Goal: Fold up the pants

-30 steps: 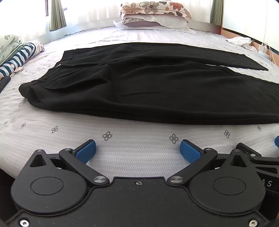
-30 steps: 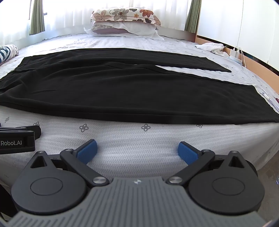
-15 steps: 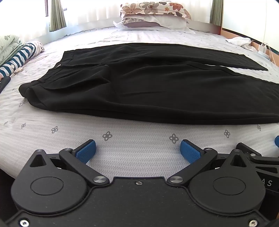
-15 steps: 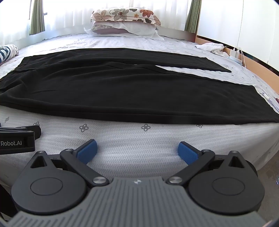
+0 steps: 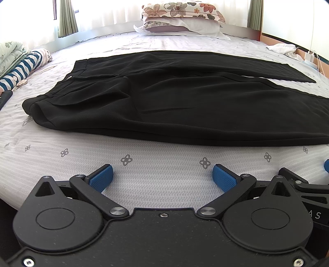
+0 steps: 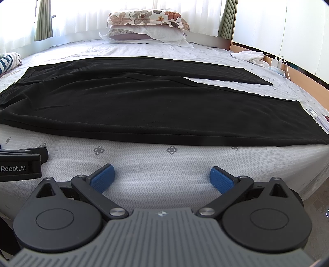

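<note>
Black pants (image 5: 185, 102) of smooth, lightly creased fabric lie spread flat across a bed covered in a white quilted sheet with small grey flower motifs (image 5: 164, 164), waistband to the left and the two legs running to the right; the far leg (image 6: 185, 69) angles away from the near leg (image 6: 185, 115), leaving a wedge of sheet between their hems; the left hand-held gripper (image 5: 162, 178), black with blue textured pads, hovers over the near edge of the bed with its fingers spread wide and nothing between them, short of the pants' near edge; the right hand-held gripper (image 6: 161, 177), of the same build with a ribbed grey body, is likewise wide open and empty above the bare sheet just in front of the near leg; part of the left tool shows at the left edge of the right wrist view; floral-print pillows (image 6: 144, 16) are stacked at the far side of the bed below sheer white curtains; striped blue-and-white folded cloth (image 5: 18, 71) rests at the left edge of the mattress, well apart from the pants; a crumpled white cloth (image 6: 248, 55) lies at the far right near a white charger and cable (image 6: 277, 61).
</note>
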